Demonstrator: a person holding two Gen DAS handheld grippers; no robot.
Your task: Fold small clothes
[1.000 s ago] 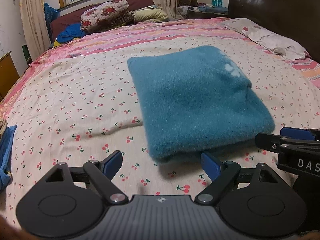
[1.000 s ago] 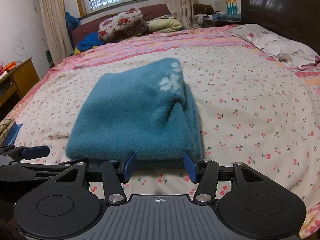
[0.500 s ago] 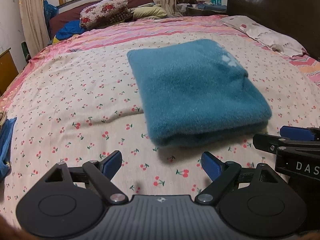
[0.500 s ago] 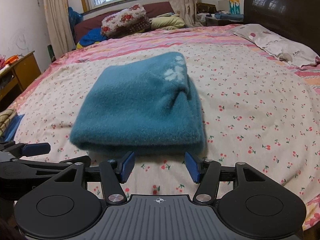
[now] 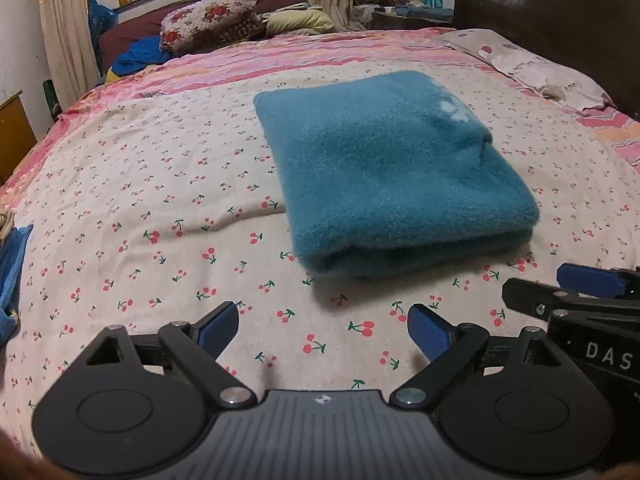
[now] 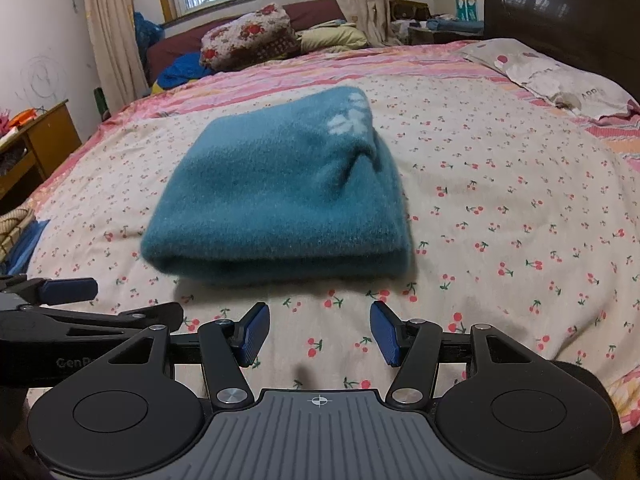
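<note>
A folded teal fleece garment point(image 5: 392, 172) point(image 6: 280, 196) with a white flower mark lies flat on the cherry-print bed sheet point(image 5: 160, 200). My left gripper point(image 5: 323, 326) hovers over bare sheet just short of the garment's near fold. Its jaws are opening, and nothing is between them. My right gripper point(image 6: 318, 332) stands open a little before the same fold, also with nothing between its blue pads. In the left wrist view the right gripper point(image 5: 576, 292) shows at the right edge. The left gripper point(image 6: 68, 292) shows at the left edge of the right wrist view.
A dark headboard point(image 6: 560, 12) and a spotted pillow point(image 6: 552, 76) bound the right side. Floral cushions point(image 6: 248, 40) and bedding pile up at the far end under the window. A wooden desk point(image 6: 44, 140) stands left of the bed. Blue cloth point(image 5: 10, 272) lies at the left edge.
Both grippers have drawn back from the garment's near fold, so a strip of sheet now shows between pads and cloth. The left jaws stand slightly wider.
</note>
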